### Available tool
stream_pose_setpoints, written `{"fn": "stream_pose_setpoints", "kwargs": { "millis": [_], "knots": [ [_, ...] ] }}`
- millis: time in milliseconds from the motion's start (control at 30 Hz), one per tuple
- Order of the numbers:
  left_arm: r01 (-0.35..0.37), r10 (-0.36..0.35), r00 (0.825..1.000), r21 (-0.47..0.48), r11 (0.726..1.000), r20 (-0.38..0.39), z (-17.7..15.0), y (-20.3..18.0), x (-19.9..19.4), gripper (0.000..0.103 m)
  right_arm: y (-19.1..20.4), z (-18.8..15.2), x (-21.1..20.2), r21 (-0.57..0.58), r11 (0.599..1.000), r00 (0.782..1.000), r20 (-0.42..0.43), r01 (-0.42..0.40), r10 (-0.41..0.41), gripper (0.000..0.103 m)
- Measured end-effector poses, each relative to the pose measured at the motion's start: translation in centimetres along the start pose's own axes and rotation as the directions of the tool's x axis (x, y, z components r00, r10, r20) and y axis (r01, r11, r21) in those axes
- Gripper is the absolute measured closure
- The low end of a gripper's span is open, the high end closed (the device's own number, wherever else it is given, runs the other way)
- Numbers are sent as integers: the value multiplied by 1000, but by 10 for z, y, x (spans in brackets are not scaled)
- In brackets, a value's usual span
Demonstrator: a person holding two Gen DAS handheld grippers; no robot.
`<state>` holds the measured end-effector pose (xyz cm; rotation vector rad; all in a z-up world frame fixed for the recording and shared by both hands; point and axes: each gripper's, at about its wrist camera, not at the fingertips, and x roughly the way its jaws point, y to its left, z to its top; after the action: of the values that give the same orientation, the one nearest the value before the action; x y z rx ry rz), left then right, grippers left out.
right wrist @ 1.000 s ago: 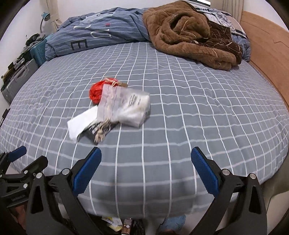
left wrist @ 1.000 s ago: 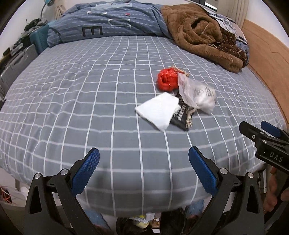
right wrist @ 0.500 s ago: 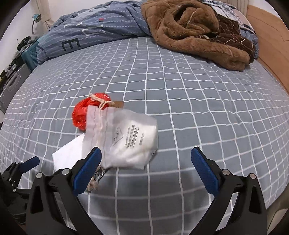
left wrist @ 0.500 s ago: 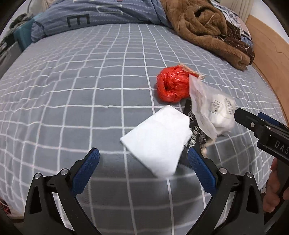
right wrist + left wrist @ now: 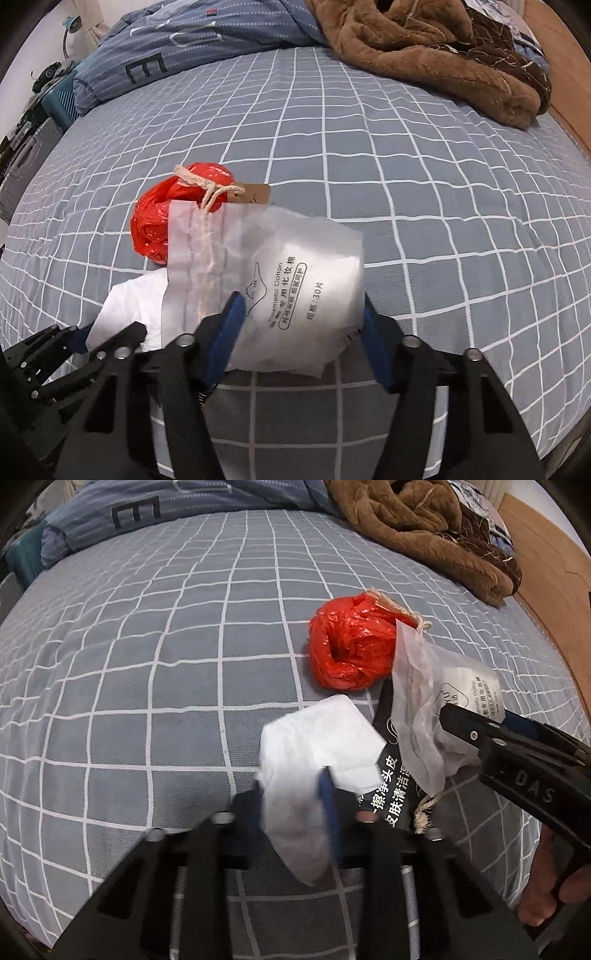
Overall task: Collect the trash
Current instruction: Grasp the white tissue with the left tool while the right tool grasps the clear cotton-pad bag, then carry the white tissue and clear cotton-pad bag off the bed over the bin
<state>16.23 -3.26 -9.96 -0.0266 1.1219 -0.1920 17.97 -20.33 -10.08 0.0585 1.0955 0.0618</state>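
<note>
My left gripper (image 5: pixel 295 786) just closed, pinching white tissue (image 5: pixel 314 738); right gripper (image 5: pixel 299 325) closing, squeezing cotton-pad bag (image 5: pixel 295 288). Next: lift both clear.

Bed (image 5: pixel 424 155) under a grey sheet gridded in white. Heaped brown blanket (image 5: pixel 424 48) at one o'clock, striped blue duvet (image 5: pixel 207 40) at eleven. Nearer the front edge, clustered and touching: red plastic bag (image 5: pixel 351 646), white tissue (image 5: pixel 314 746), black sachet (image 5: pixel 388 786), cotton-pad pouch (image 5: pixel 295 291).
</note>
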Motion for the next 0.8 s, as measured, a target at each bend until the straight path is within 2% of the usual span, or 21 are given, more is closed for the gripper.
{"fn": "stream_pose_setpoints", "kwargs": {
  "millis": [33, 67, 233, 400, 800],
  "knots": [
    [11, -11, 1000, -1, 1000, -2, 0, 0, 0, 98, 0, 0, 0, 0, 1000, 1000, -1, -1, 1, 56],
    [17, -17, 1000, -12, 1000, -6, 0, 2, 0, 99, 0, -1, 1, 3, 1000, 1000, -5, -9, 9, 60],
    [14, -14, 1000, -14, 1000, 15, -3, 3, -7, 100, 0, -3, -4, 5, 1000, 1000, -1, -24, 24, 69],
    [-1, 1, 999, -8, 1000, 49, -6, 1, -21, 100, -4, -4, -11, 13, 1000, 1000, 7, -26, 26, 71],
    [-2, 3, 998, -25, 1000, 64, -12, 5, -46, 101, -7, -7, -39, 27, 999, 999, 43, -30, 29, 72]
  ]
}}
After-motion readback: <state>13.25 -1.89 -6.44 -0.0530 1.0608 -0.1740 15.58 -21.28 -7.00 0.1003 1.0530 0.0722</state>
